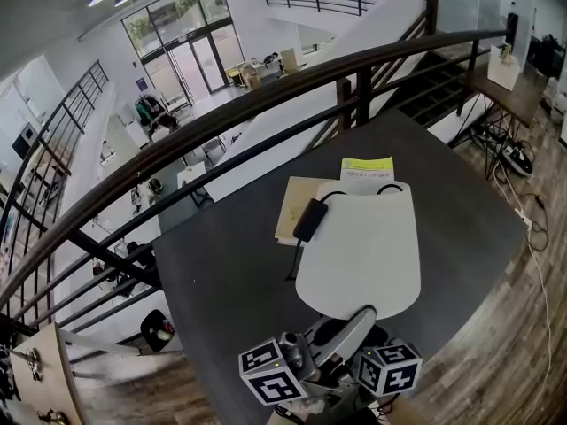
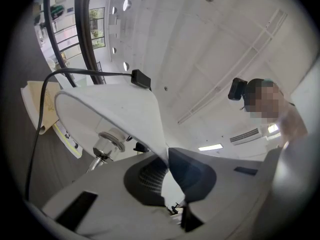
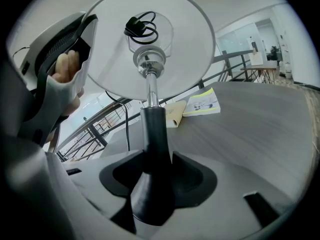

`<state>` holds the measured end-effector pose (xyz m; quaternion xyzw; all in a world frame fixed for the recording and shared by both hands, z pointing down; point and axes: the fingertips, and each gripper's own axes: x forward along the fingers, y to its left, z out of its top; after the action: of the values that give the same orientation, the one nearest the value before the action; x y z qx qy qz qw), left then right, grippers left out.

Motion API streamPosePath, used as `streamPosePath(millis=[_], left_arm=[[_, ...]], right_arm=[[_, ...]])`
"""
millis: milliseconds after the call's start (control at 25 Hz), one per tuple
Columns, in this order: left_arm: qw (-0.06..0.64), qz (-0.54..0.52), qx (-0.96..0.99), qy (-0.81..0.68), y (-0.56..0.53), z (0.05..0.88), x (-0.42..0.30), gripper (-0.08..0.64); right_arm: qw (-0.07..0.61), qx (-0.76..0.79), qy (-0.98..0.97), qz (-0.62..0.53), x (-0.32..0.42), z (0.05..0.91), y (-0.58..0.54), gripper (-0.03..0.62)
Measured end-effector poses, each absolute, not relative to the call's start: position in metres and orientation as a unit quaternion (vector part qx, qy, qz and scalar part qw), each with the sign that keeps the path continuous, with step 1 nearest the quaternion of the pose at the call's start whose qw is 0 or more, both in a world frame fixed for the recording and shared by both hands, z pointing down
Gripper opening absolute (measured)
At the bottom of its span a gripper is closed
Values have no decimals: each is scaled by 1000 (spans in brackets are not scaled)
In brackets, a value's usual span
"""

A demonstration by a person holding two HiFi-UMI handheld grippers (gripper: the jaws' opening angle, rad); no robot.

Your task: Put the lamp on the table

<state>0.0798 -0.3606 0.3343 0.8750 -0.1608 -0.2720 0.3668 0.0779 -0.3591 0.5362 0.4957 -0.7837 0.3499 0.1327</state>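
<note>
**Inspector:** Edges and clearance first.

**Assistant:** The dark grey, wood-grained table (image 1: 230,308) runs up close under the curved dark metal handrail (image 1: 221,118) on its far and left sides. Beyond the rail the view drops to a lower floor. On the right the table edge gives onto brown wood-plank flooring (image 1: 505,326). The widest open stretch of tabletop lies left of the lamp.

**Inspector:** Items on the surface?

**Assistant:** Near the far edge there is a flat beige paper envelope (image 1: 292,204), with a yellow-topped printed booklet (image 1: 368,168) lying against it. Both are just beyond the shade.

**Inspector:** The lamp itself?

**Assistant:** The white-shaded table lamp (image 1: 359,246) is over the near middle of the table, between the two grippers. Its smooth matte white shade (image 3: 150,84) is a wide, shallow cone. A polished chrome socket (image 3: 148,59) sits under the shade. Below it a bright metal tube runs into a glossy black flared stem sleeve (image 3: 152,129). A thin black cord (image 2: 37,134) trails off the shade, and its black oblong adapter (image 1: 310,220) sits at the shade's far rim.

**Inspector:** Grips?

**Assistant:** The left gripper (image 2: 170,165) has its jaws pinched almost together on the shade's thin rim. The right gripper (image 3: 152,176) is clamped on the black stem sleeve.

**Inspector:** Is the foot on the table?

**Assistant:** I cannot tell. The shade and grippers cover it in the head view.
</note>
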Motion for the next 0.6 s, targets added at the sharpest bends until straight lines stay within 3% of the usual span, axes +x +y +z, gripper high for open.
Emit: streamPosePath(millis=[600], left_arm=[[377, -263, 875, -153, -415, 363, 85, 26]], right_arm=[[134, 514, -776, 339, 85, 566, -423, 198]])
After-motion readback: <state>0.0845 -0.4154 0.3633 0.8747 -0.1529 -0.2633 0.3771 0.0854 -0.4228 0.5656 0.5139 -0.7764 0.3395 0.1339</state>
